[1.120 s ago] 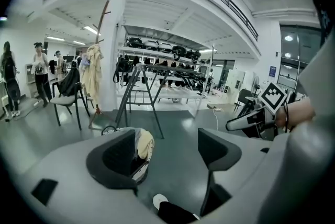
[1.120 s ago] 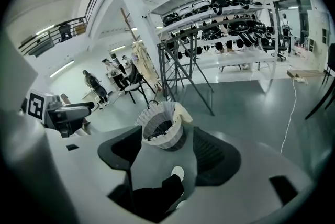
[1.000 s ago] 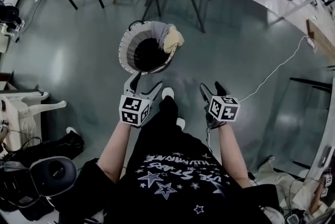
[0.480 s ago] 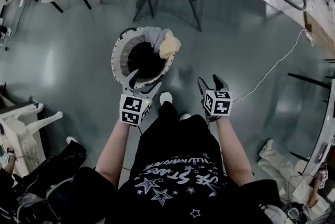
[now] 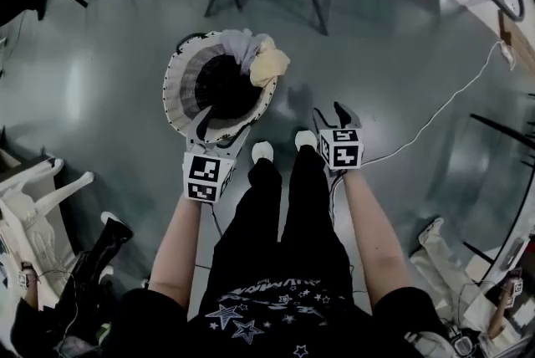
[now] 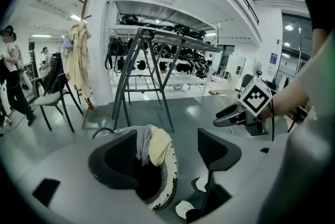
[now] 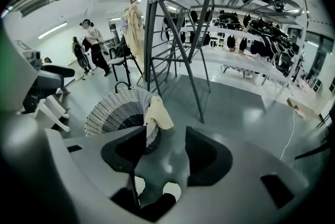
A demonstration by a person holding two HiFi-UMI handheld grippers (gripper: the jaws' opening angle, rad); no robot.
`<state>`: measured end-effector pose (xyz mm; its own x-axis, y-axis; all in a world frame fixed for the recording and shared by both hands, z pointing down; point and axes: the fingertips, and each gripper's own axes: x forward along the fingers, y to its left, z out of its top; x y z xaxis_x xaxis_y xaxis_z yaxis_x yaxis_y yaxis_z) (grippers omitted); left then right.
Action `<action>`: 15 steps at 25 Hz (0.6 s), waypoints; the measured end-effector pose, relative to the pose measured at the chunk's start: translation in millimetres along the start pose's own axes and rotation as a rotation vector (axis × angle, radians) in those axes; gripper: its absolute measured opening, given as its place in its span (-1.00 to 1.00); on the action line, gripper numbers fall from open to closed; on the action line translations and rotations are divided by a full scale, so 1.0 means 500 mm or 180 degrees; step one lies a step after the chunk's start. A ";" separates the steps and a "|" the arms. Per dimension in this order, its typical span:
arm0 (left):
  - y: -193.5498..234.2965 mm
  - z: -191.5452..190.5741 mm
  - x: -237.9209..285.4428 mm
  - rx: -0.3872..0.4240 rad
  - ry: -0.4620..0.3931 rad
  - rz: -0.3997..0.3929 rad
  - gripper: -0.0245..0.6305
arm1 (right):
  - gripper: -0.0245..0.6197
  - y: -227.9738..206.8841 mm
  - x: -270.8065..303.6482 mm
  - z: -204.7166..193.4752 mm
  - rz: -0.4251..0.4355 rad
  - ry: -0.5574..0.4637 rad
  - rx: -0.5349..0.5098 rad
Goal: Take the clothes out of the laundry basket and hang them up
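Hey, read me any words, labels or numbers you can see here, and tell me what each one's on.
Nothing reads clearly.
Black shirt: white lettering among stars, upside down, too blurred to read.
Marker cubes: square black-and-white patterns, no letters.
Wall sign: too small to read.

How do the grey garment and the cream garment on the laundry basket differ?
The grey garment is dull grey, the cream garment pale yellow. The grey one drapes across the rim into the laundry basket; the cream one bunches up and spills outside it. Both hang over the same side of the rim, touching.
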<state>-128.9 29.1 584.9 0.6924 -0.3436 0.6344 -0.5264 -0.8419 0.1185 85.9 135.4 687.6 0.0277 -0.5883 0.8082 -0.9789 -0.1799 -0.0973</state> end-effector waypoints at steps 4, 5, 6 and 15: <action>0.024 -0.037 0.057 -0.0047 0.0035 0.0100 0.21 | -0.21 -0.030 0.108 0.004 0.0027 -0.0106 -0.0307; 0.027 -0.045 0.075 -0.0044 0.0054 0.0120 0.21 | -0.22 -0.041 0.137 0.005 0.0043 -0.0123 -0.0378; 0.030 -0.053 0.093 -0.0036 0.0072 0.0145 0.21 | -0.23 -0.053 0.164 0.007 0.0063 -0.0121 -0.0446; 0.071 -0.126 0.200 -0.0247 0.0065 0.0397 0.21 | -0.35 -0.058 0.370 0.031 0.0536 -0.0254 -0.0977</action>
<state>-109.3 -8.8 700.7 0.6094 -0.4345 0.6632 -0.6449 -0.7582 0.0959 122.5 19.6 831.0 -0.1352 -0.6513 0.7467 -0.9860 0.1629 -0.0365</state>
